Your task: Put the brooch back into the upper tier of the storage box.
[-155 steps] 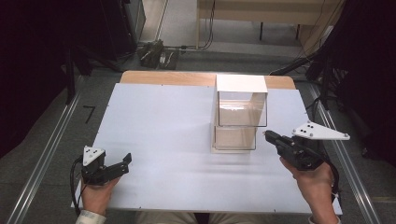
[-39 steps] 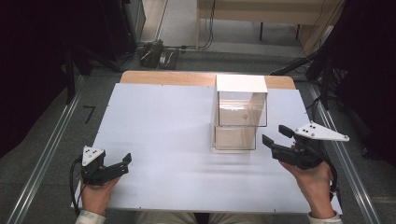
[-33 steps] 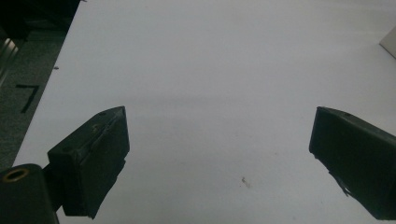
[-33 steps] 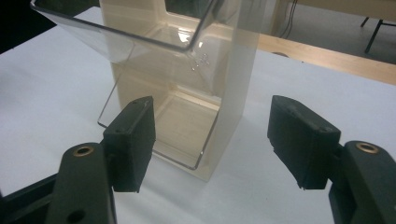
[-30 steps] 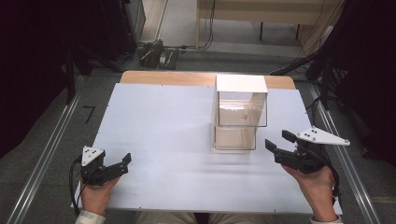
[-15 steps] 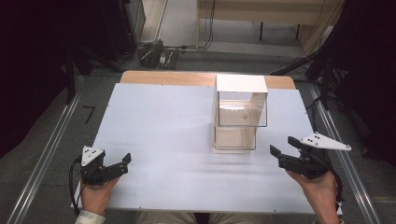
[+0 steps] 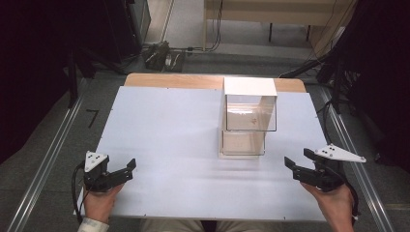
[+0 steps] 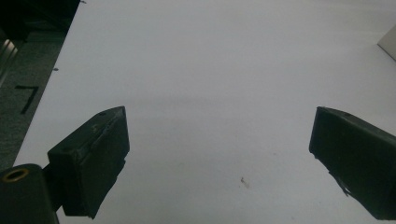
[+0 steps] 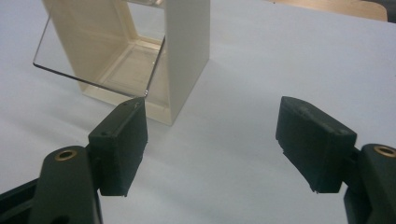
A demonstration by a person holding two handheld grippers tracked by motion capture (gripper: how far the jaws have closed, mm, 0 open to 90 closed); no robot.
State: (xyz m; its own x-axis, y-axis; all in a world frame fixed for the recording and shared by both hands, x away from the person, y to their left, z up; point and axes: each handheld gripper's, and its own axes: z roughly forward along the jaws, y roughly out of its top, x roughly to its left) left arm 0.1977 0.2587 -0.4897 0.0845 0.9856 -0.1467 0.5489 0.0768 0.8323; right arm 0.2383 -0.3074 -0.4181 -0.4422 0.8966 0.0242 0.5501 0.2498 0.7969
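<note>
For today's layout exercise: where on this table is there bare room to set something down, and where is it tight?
The white table is bare across its left and middle, from the left gripper up to the far wooden edge. It is tighter on the right, between the clear-fronted box and the right gripper.

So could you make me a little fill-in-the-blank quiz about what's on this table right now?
1. The clear box stands on a ____ table.
2. The right gripper has its jaws ____, with nothing between them.
3. The left gripper is near the table's ____ edge, far from the box.
4. The box's front panel is ____, so its inside shows.

Missing words: white; open; near; see-through
</note>
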